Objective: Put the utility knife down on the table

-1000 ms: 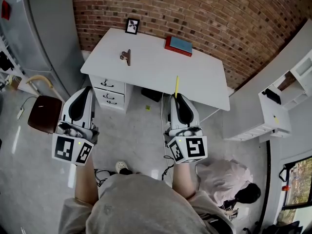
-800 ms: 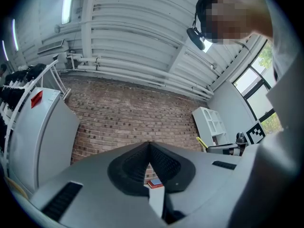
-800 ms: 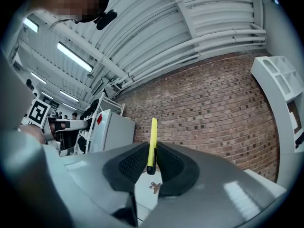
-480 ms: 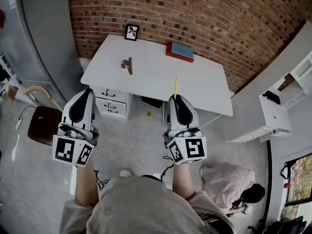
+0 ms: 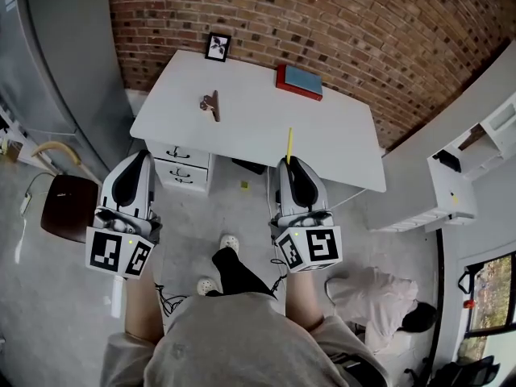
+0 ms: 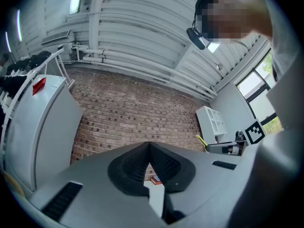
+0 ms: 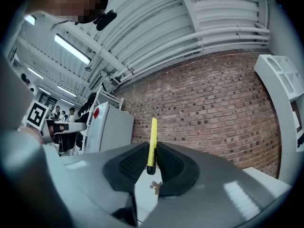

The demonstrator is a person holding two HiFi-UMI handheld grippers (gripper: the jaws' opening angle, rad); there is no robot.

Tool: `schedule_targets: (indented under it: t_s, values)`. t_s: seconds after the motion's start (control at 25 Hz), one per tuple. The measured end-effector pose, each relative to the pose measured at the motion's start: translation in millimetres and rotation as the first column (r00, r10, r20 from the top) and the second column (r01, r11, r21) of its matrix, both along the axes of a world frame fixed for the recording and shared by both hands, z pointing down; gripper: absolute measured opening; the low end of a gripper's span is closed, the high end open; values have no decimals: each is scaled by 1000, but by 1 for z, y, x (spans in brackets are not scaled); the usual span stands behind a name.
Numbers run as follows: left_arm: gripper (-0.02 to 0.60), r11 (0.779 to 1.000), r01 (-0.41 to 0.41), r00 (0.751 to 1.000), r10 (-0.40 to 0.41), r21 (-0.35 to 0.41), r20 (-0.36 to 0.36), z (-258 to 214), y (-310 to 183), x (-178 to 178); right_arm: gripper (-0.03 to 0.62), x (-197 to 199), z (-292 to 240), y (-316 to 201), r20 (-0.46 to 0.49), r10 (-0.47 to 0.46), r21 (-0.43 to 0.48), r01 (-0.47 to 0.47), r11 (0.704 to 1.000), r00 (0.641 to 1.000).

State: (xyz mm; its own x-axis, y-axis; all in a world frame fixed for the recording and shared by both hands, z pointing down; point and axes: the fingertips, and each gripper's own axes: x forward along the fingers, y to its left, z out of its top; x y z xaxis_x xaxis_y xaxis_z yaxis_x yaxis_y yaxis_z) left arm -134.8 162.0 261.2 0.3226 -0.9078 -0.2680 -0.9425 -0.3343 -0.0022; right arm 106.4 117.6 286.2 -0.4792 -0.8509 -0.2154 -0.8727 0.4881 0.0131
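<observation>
So, head view: right gripper [image 5: 289, 164] clamps a slim yellow plastic utility knife [image 5: 289, 143], held short of the white tabletop [image 5: 322, 127]. Left gripper view: left gripper [image 6: 148, 159] closed, nothing between. Right gripper view: knife pinched near its tail end only, so it could pivot or slip. Letting go before it's over the tabletop would drop it to the floor.

Far side, facing you: red brick wall [image 5: 322, 22], full width. Against it: white table [image 5: 242, 127], with a drawer unit [image 5: 181, 164] under its left end.
To your left: tall grey cabinet [image 5: 56, 55]. Near it, a brown-seated chair [image 5: 68, 206].
Under you: grey concrete floor [image 5: 234, 216], glossy in patches.
To your right: white shelf unit [image 5: 459, 184] along a pale wall. Nearer, a window [image 5: 488, 297] showing daylight.
Above you: ribbed white ceiling [image 6: 142, 32] with pipes, and lit strip lights [image 7: 71, 49].
</observation>
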Motion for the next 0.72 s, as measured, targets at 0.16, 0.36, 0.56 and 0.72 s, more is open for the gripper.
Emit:
schedule_targets:
  t_s: [0.16, 0.36, 0.56, 0.72]
  values:
    - [5, 1000, 21, 1000, -21, 9, 4, 0, -15, -9, 63, -5, 1, -21, 15, -9, 6, 9, 1000, 1000]
    - [5, 999, 46, 999, -46, 14, 12, -4, -47, -21, 63, -16, -2, -60, 23, -29, 14, 29, 999, 999]
    - [5, 997, 67, 998, -68, 27, 19, -11, -88, -24, 63, -22, -6, -106, 31, -55, 23, 54, 998, 998]
    - [5, 996, 78, 997, -79, 39, 23, -18, -123, -21, 63, -22, -13, -143, 39, -69, 33, 68, 997, 997]
